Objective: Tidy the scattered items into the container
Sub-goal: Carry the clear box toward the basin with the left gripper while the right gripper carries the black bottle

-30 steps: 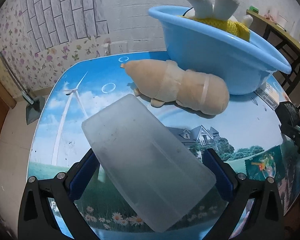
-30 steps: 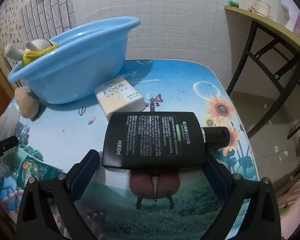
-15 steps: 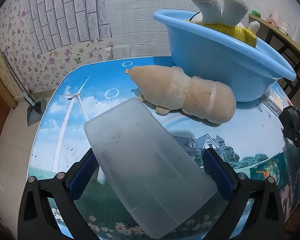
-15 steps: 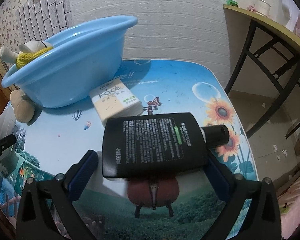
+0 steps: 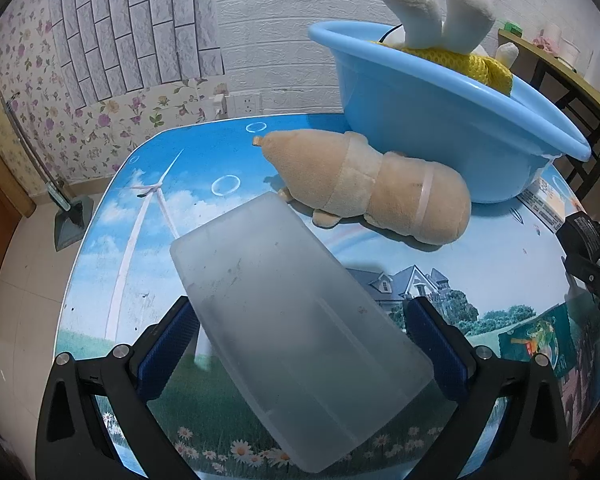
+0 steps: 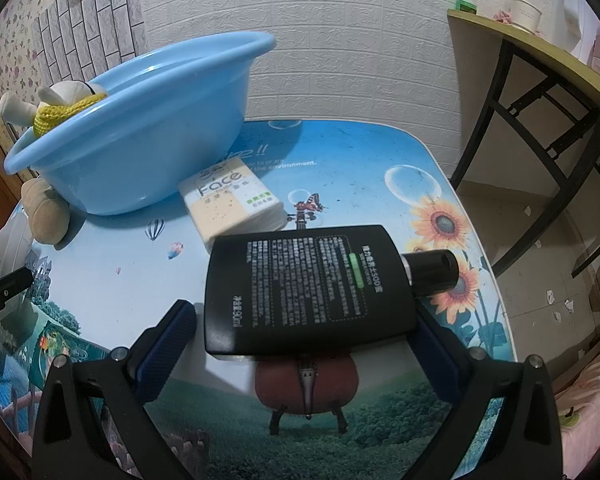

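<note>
Blue basin [image 5: 440, 132] at table's far side; white plush [image 5: 436, 12] with yellow knit inside, legs above rim. Tan plush [image 5: 372, 188] lies on table [image 5: 148, 216] against basin's near wall. Open tabletop left of tan plush, to table edge. Left gripper [image 5: 300, 344] pinching frosted translucent box [image 5: 292, 320], held skewed above near table edge. Only right view shows tissue pack [image 6: 232, 200] just beside basin. Right gripper [image 6: 300, 336] clamps black bottle [image 6: 308, 288] flat, cap rightward, above table.

Rabbit toy [image 5: 440, 20] in basin [image 5: 440, 108]; bear toy [image 5: 368, 188] just beside, tissue pack [image 6: 232, 200] opp. side.
</note>
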The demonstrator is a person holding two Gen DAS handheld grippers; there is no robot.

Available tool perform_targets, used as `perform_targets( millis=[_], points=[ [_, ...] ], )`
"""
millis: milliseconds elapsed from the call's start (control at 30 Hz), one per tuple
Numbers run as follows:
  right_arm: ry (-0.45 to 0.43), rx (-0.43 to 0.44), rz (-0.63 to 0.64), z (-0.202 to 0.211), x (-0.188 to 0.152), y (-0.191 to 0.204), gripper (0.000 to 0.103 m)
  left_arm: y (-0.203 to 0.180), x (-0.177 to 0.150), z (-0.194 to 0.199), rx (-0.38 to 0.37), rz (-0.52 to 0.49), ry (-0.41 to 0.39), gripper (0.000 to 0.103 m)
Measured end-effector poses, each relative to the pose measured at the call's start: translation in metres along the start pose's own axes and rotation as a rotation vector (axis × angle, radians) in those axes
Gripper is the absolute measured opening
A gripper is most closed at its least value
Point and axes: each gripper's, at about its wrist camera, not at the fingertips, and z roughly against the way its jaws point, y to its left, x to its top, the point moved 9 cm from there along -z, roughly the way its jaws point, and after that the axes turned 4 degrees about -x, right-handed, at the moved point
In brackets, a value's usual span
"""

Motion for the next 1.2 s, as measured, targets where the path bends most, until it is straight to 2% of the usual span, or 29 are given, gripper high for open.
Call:
perform_targets(
  millis=[300,433,567,700,1033,1200],
  points=[
    [-0.016,-0.009,-0.019,0.002,0.000,-0.002,0.100,0.000,-0.001,0.002,-0.014,-0.013,-0.013,0.099],
    [-0.035,-0.020,-0.045,0.005,0.001,-0.007,0.091,-0.002,-0.002,0.004,-0.025,-0.015,-0.016,0.098],
    [-0.040,-0.014,-0.044,0.006,0.002,-0.006,0.090,-0.005,-0.003,0.003,-0.023,-0.030,-0.010,0.098],
    [-0.061,-0.007,-0.047,0.010,0.005,-0.007,0.090,0.000,-0.002,0.005,-0.029,-0.002,-0.015,0.098],
    [-0.125,-0.014,-0.031,0.023,0.013,-0.006,0.089,0.008,0.009,0.023,-0.014,0.015,-0.071,0.098],
    [-0.145,0.034,-0.044,0.036,0.018,-0.002,0.089,0.008,0.015,0.034,-0.022,0.019,-0.102,0.098]
  ],
)
